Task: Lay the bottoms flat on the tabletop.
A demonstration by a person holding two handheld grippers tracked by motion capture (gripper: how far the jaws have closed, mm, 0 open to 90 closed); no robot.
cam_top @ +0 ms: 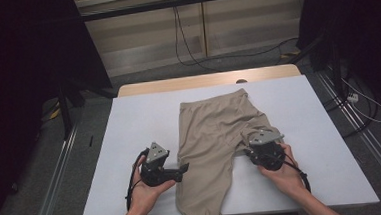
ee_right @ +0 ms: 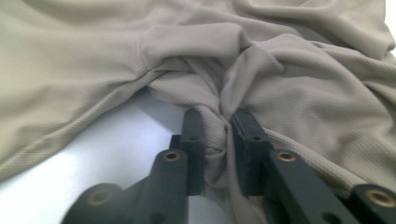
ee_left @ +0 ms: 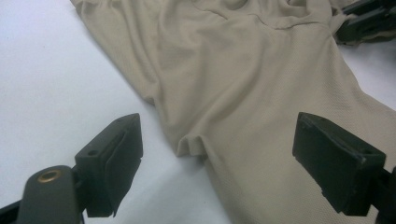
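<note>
The right gripper (ee_right: 218, 140) is pinching a bunched fold of the beige knit garment (cam_top: 215, 136); the left gripper (ee_left: 219, 158) is gaping wide beside its hem, not yet gripping; folding is barely begun

Lab: aluminium rails (cam_top: 57, 180); black curtains (cam_top: 20, 58)
</note>
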